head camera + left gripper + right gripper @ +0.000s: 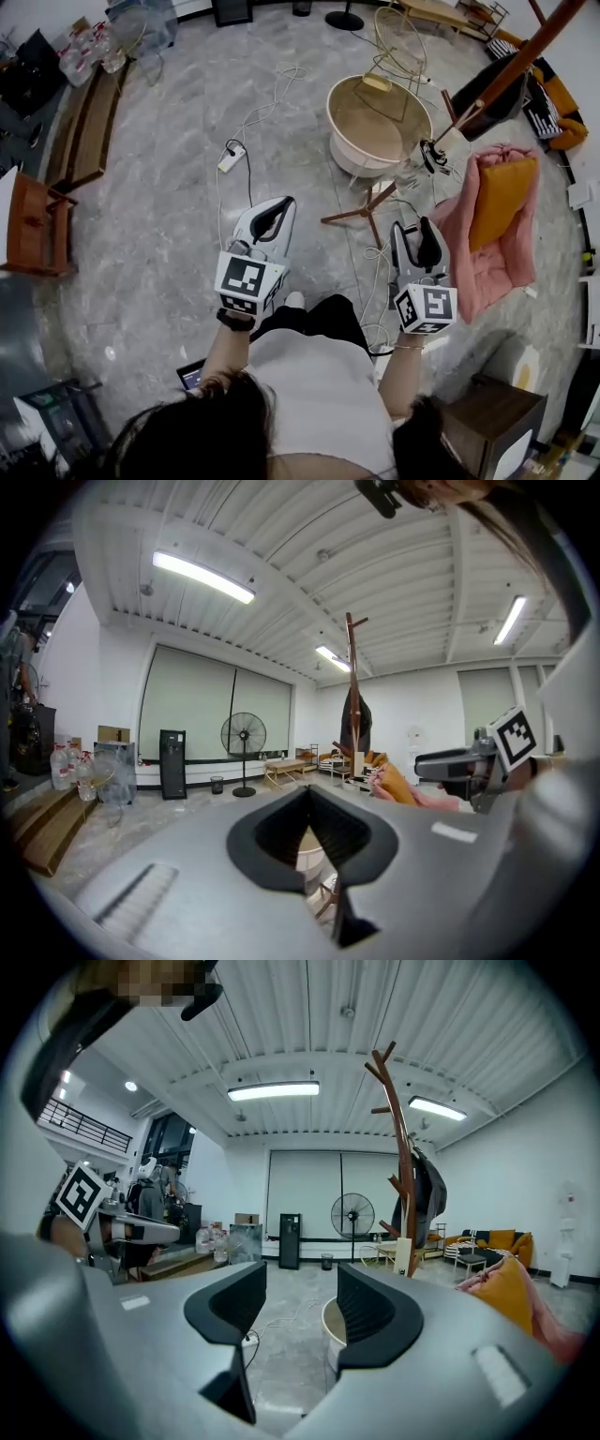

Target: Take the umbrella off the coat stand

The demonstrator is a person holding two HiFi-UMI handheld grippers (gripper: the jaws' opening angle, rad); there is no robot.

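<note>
**Both grippers short of stand**

L gripper [307,797]: jaws pressed together, empty. R gripper [302,1288]: jaws spread, nothing btwn. Open floor [169,206] ahead; round tub [341,152] beside coat stand [401,1129]. Dark umbrella [427,1194] hangs on stand, well apart from grippers.

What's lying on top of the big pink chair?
A mustard-orange rectangular cushion lies on the pink padded chair. The part of the chair under the cushion is covered, so what's underneath can't be seen.
</note>
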